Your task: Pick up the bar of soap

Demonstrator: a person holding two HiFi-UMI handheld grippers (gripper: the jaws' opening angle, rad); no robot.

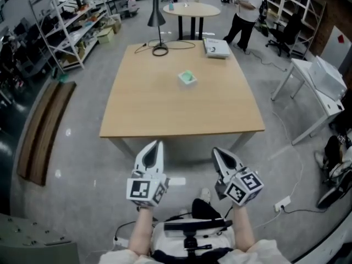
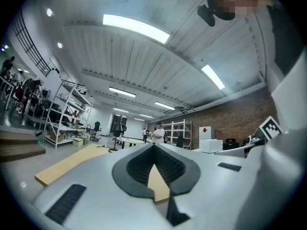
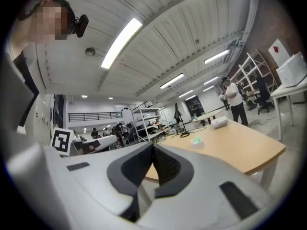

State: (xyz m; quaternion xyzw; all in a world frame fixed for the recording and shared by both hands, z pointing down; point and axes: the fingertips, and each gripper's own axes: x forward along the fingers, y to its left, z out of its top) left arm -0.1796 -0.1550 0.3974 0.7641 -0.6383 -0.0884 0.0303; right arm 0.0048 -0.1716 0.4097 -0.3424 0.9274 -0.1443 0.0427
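**Soap pickup: approach stage, nothing gripped**

- Target: small pale green bar of soap [image 1: 187,77]. It lies on top of the light wooden square table [image 1: 165,111], past the middle toward the far side and a bit right of centre. It seems to sit on something thin and white, a dish or a wrapper; I can't tell which.
- Left gripper [image 1: 158,146] and right gripper [image 1: 216,151] hang side by side in front of the table's near edge, well apart from the soap and roughly level.
- Both pairs of jaws are pressed together at the tips, with nothing between them.

How I'd do the step:
- One gripper is enough. The right one looks the better pick, since the soap is already in its own view, off to the right of its jaws.
- Spread the jaws before reaching over the table, not above the bar.
- Tip the nose down and come in from above. Straddle the bar across its narrow sides and close gently, as soap probably slips.
- Watch that the white piece underneath doesn't lift with it.
- Keep away from the far edge, where the lamp cable runs.

Count:
- soap bars: 1
- grippers: 2, each with 1 marker cube
- wooden square table: 1
- black desk lamp with cone shade [image 1: 157,15]: 1, at the far edge
- flat white box [image 1: 216,47]: 1, at the far right corner
- round pale table [image 1: 191,10] behind: 1
- person in a white top [image 1: 246,10] standing near it: 1
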